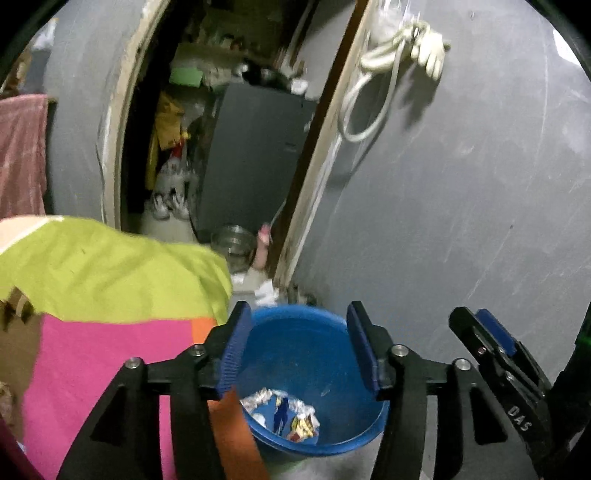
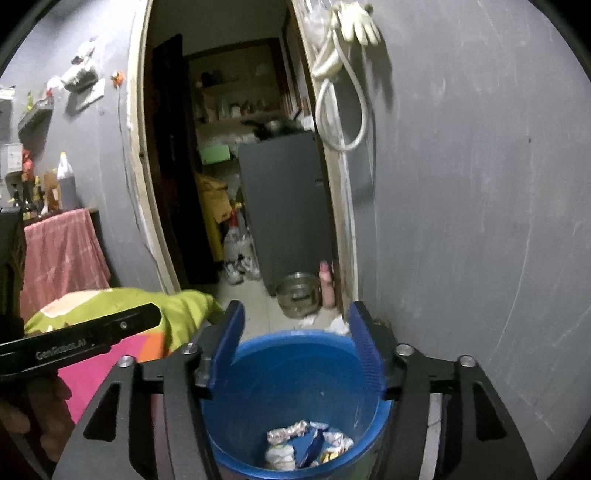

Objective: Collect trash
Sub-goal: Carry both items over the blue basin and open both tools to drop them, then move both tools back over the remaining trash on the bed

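Down low by the grey wall, a blue bucket with crumpled wrappers at the bottom, and above it the left gripper and right gripper, both with fingers apart, nothing held, beside a bright cloth.

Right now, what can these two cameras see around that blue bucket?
bucket: one, blue, on the floor by the grey wall
wrappers: several, crumpled, silver and coloured, inside the bucket
cloth: one, lime green with pink, left of the bucket
steel bowl: one, on the doorway floor
hose: one, white, hanging on the wall
glove: one, pale, hung above the hose
left gripper: black with blue pads, open, empty, over the bucket
right gripper: same, open, empty
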A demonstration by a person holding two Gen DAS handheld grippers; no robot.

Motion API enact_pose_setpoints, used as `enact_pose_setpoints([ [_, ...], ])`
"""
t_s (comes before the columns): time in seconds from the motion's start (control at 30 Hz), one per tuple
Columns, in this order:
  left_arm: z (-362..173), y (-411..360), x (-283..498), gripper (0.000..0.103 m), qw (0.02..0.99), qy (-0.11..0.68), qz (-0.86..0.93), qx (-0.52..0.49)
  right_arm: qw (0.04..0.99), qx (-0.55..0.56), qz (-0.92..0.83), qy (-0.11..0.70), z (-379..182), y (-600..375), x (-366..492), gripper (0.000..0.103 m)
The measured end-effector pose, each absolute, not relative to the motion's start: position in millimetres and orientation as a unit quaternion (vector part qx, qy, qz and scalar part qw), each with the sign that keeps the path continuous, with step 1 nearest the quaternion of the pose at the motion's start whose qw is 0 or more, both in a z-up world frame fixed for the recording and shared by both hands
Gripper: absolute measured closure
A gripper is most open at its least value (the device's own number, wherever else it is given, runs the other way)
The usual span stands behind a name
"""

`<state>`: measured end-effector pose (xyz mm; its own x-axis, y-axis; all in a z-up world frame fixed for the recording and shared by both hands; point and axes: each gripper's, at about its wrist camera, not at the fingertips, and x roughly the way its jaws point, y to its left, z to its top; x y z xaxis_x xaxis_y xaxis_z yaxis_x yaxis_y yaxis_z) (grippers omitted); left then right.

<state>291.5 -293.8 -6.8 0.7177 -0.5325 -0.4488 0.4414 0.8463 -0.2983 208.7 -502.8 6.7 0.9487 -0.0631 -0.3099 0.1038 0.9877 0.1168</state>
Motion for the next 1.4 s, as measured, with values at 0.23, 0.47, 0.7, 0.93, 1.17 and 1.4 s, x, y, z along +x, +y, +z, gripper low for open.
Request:
enact_pose_setpoints([
  [0.23,43.8,-234.8,264.3,0.033,0.945,0.193,-0.247,-0.1,0.994,0.05,-0.024,0.09,57.7,-470.5,186.0,0.018],
  [0.47,76.6,-167.6,238.4,0.013,0.962,0.142,-0.206,-0.11,0.999,0.04,-0.001,0.037,95.2,-422.7,169.7,0.0],
  [0.7,92.0,-98.8,208.0,0.004,0.976,0.097,-0.167,-0.1,0.999,0.025,0.025,-0.002,112.5,-364.0,161.6,0.0],
  [0.93,96.2,-35.0,188.2,0.002,0.988,0.067,-0.112,-0.082,0.997,0.016,0.066,-0.034,112.2,-308.7,161.5,0.0],
  [1.17,84.4,10.6,184.8,0.002,0.994,0.056,-0.064,-0.072,0.994,0.003,0.1,-0.041,105.0,-258.9,174.8,0.0],
  [1.4,51.2,36.9,206.7,0.002,0.991,0.106,-0.049,-0.059,0.991,-0.025,0.13,-0.001,80.6,-224.6,209.3,0.0],
])
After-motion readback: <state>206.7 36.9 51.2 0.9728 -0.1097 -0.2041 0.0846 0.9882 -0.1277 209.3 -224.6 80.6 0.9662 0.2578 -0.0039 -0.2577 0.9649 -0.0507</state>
